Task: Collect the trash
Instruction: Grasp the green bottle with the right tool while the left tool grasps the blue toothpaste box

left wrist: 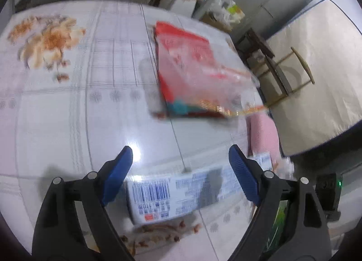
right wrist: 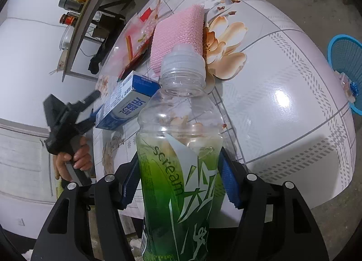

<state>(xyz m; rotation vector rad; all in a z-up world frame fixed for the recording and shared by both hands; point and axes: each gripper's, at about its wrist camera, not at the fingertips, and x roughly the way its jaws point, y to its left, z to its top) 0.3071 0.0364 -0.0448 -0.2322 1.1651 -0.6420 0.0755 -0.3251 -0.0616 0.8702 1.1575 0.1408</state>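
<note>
Much of the left wrist view is smeared by motion blur, so the print on the red snack wrapper (left wrist: pixel 192 66) cannot be read, and the near end of the blue-and-white carton (left wrist: pixel 178 193) is cut off behind the blue pads. The bottom of the clear bottle (right wrist: pixel 181 159) is lost below the frame in the right wrist view, and whether any liquid remains inside cannot be told.

The bottle is seen upright, with a pale flip cap, a clear upper body and a green label (the word "scream" is legible). It is clamped between the blue pads of the right gripper (right wrist: pixel 178 184), just off the near edge of the table (right wrist: pixel 282 75). The left gripper (left wrist: pixel 181 168) is held with its jaws wide apart, astride the carton, whose barcode side faces up; contact with the pads cannot be confirmed. The carton lies near the table edge, with brown crumbs (left wrist: pixel 158 231) beside it.

The wrapper lies beyond the carton, by a folded pink cloth (right wrist: pixel 178 37) at the table's edge. A broad bare stretch of floral tablecloth is left on the far side of the bottle. A blue mesh basket (right wrist: pixel 348 69) (only partly in frame) stands on the floor just past the table's rim.
</note>
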